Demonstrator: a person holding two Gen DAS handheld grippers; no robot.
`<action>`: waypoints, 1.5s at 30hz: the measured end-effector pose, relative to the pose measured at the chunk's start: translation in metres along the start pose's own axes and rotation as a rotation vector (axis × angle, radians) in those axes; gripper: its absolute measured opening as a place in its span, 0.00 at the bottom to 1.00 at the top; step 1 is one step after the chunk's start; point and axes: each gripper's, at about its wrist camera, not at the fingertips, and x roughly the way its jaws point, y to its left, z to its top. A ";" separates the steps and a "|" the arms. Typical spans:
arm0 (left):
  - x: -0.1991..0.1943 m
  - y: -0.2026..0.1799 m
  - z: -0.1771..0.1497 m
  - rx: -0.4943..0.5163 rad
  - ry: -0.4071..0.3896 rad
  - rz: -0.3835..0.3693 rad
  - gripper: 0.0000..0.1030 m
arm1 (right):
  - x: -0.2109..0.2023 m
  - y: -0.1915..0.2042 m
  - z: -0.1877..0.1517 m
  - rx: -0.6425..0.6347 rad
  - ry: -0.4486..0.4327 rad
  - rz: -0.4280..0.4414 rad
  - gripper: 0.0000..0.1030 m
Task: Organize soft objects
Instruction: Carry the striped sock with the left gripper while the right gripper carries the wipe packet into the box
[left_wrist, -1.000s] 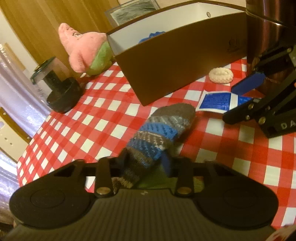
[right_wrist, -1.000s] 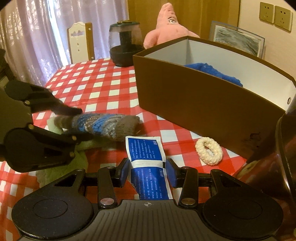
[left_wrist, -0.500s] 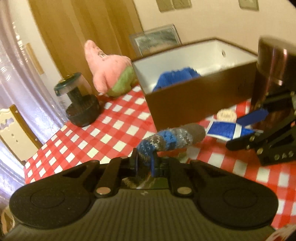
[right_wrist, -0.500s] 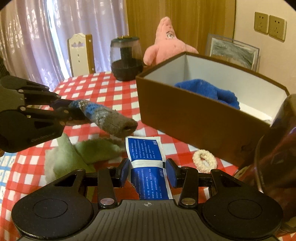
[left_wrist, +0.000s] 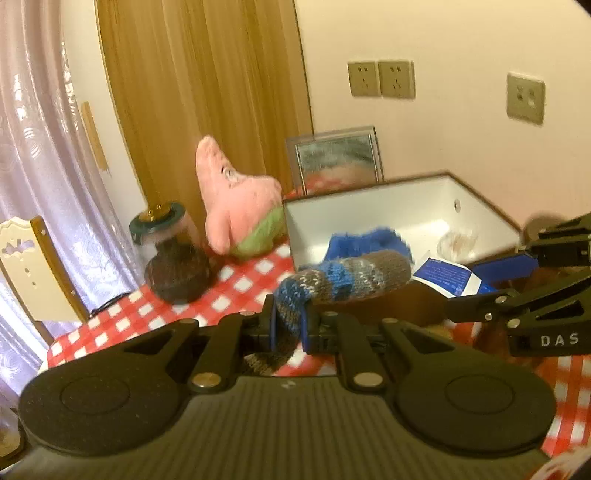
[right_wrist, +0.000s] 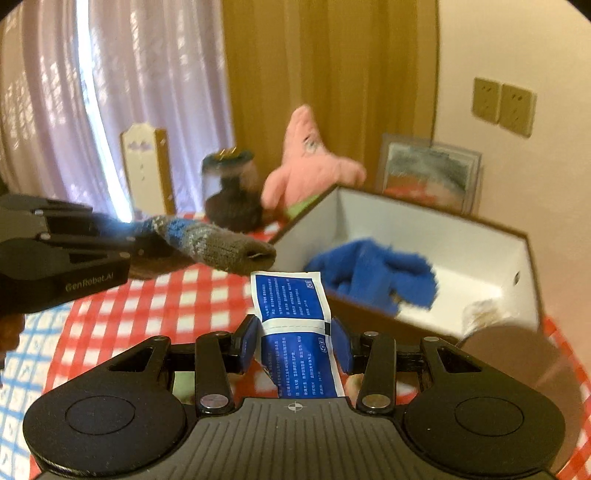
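Sock (left_wrist: 343, 282) heel hidden inside left claw (left_wrist: 288, 328); box (left_wrist: 480, 206) front blurred.

A striped knitted sock (left_wrist: 343, 284) is clamped between the jaws of the left gripper (left_wrist: 288, 326), above the checkered desk (left_wrist: 236, 288). Beyond it, a brown box (left_wrist: 476, 206) containing a blue cloth (left_wrist: 354, 242) is seen.

Striped knit sock (left_wrist: 347, 282) and blue packet (right_wrist: 293, 325) aloft (both pinched) beside box (right_wrist: 532, 258).
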 end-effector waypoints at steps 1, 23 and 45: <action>0.003 0.000 0.008 -0.008 -0.008 -0.003 0.12 | 0.000 -0.002 0.007 0.009 -0.009 -0.015 0.42; 0.156 -0.003 0.100 -0.183 0.071 -0.175 0.12 | 0.096 -0.076 0.091 0.442 0.011 -0.425 0.42; 0.214 0.012 0.079 -0.226 0.196 -0.240 0.30 | 0.129 -0.095 0.066 0.515 0.105 -0.500 0.69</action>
